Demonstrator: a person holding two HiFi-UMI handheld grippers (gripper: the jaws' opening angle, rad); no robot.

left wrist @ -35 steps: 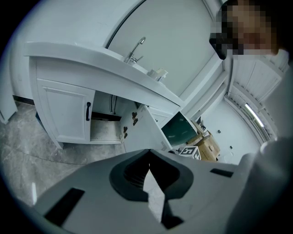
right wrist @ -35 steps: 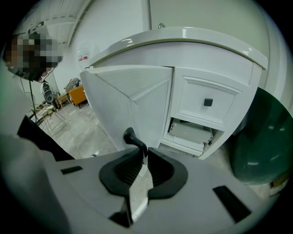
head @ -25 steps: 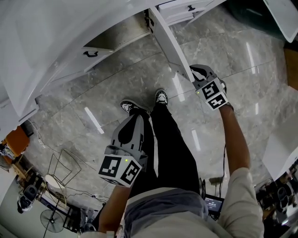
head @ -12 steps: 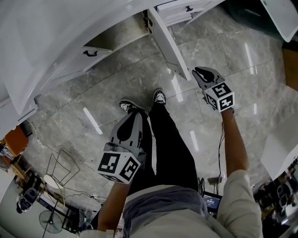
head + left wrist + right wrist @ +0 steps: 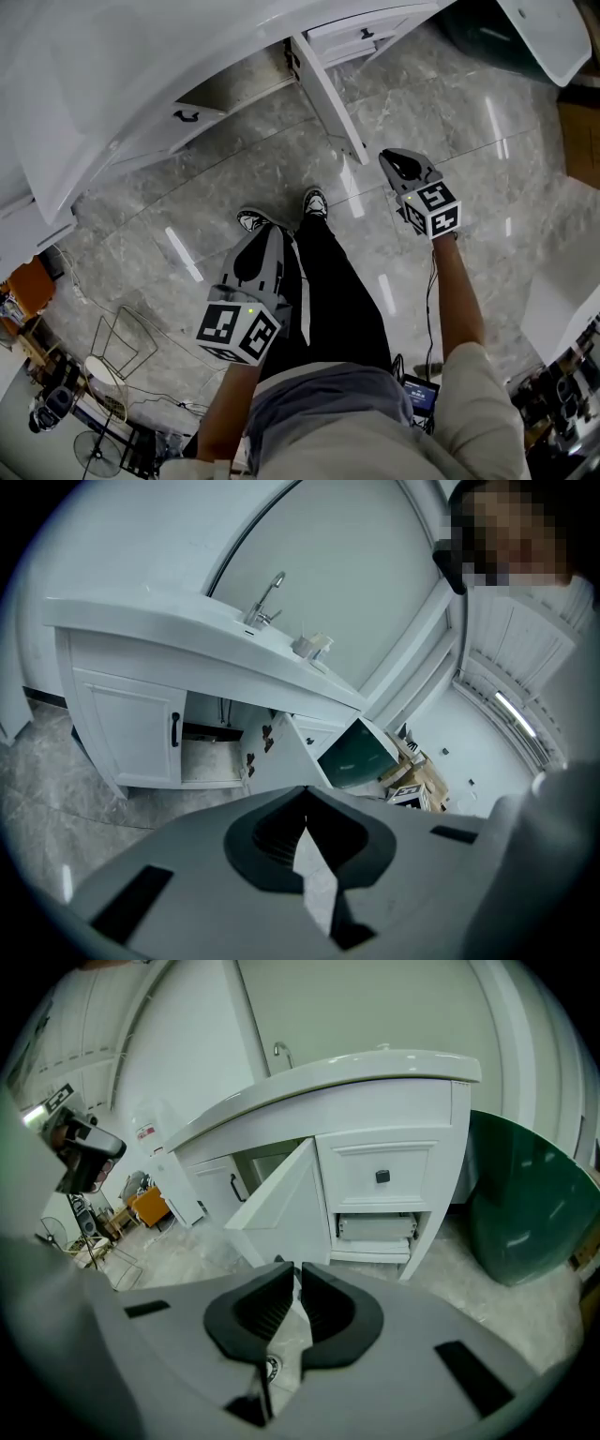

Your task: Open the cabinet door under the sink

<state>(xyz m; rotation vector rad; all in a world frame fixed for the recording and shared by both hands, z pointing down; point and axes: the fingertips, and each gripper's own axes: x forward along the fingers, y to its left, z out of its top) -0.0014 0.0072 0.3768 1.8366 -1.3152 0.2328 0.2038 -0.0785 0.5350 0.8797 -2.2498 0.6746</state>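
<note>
Cabinet door (image 5: pixel 328 97) under the sink stands swung out into the room, ahead of both hand-held grippers and touched by neither.

Nearest, the left hand-held gripper (image 5: pixel 265 236) hangs over the person's black trouser leg (image 5: pixel 337 281). Its jaws are pressed together at the tips, with nothing between them. Farther forward, the right hand-held gripper (image 5: pixel 394 159) is over the grey marble floor (image 5: pixel 225 159), near the door's free edge but apart from it. Its jaws are drawn in to a thin slit and hold nothing.

Beyond, the door is hinged at the cabinet front and angles out toward the right hand-held gripper. Behind it the dark cabinet opening (image 5: pixel 211 752) shows. To one side of the opening is a closed white door (image 5: pixel 131 733) with a black handle. To the other is a drawer (image 5: pixel 380 1176) with a black knob. Above runs the white tabletop (image 5: pixel 187 621) with a faucet (image 5: pixel 269 592). Farthest out, a dark green rounded object (image 5: pixel 525 1204) stands beside the cabinet.
</note>
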